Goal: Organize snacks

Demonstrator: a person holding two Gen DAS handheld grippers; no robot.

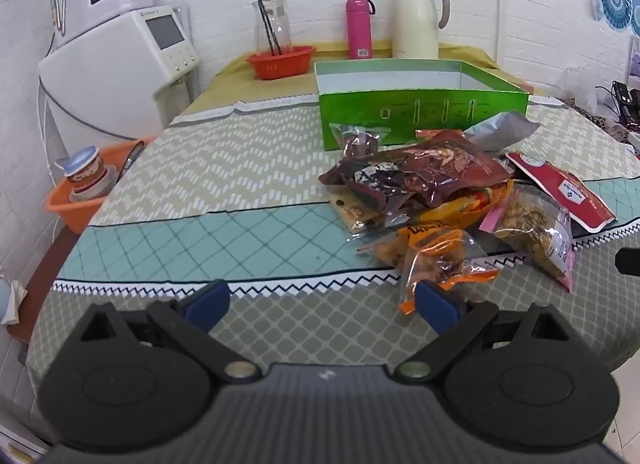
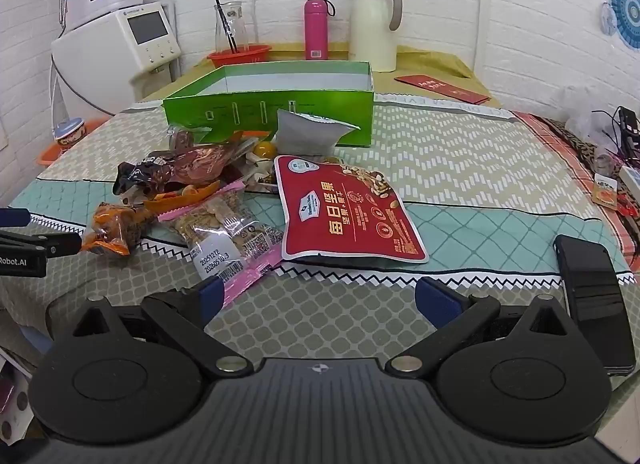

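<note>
- Your left tool [image 1: 322, 304] is hovering wide and empty, its right finger just beside the orange snack packet [image 1: 436, 260].
- Your right tool [image 2: 318, 300] is gaping wide, empty; the red nut pouch [image 2: 348, 210] is lying straight ahead, nearer this hand, long axis running away toward the green box [image 2: 272, 114].

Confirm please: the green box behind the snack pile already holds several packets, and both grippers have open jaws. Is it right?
Not quite. The green box is empty: the right wrist view shows only its bare white inner walls, and every packet lies in the snack pile before it. The left gripper and right gripper do have open jaws.
</note>
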